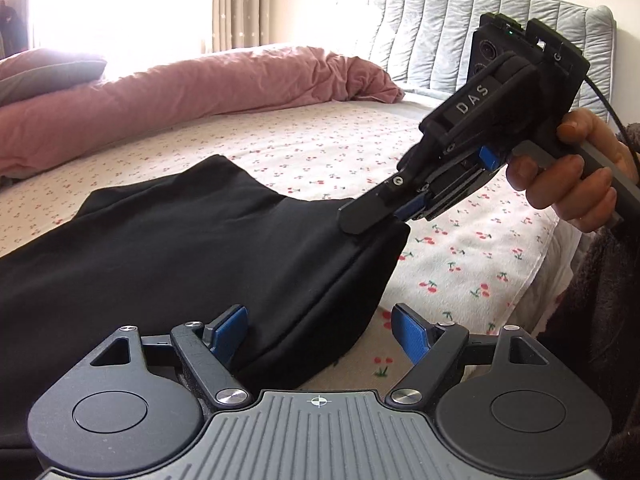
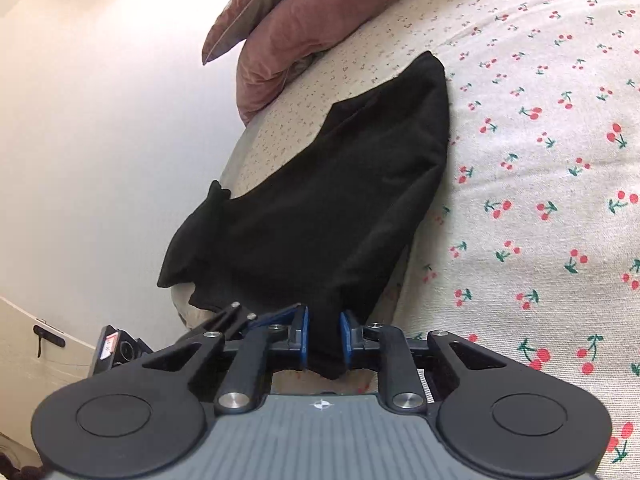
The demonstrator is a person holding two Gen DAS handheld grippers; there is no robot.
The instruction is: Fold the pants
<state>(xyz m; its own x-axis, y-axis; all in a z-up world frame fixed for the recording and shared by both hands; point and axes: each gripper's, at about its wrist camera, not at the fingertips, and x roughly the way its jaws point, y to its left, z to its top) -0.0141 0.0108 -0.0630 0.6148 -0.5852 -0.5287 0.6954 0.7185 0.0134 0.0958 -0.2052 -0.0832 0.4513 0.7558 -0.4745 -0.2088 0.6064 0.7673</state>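
Observation:
Black pants lie partly folded on the cherry-print bed sheet. My left gripper is open, and a folded corner of the pants sits between its blue pads without being pinched. In the left wrist view my right gripper reaches in from the right, held by a hand, its tips at the raised corner of the cloth. In the right wrist view the right gripper is shut on a bunched corner of the pants, which spread away over the bed's edge.
A pink duvet is rolled along the far side, with a grey pillow on it and a padded grey headboard behind. A white wall stands beyond the bed's edge. A dark fuzzy sleeve is at the right.

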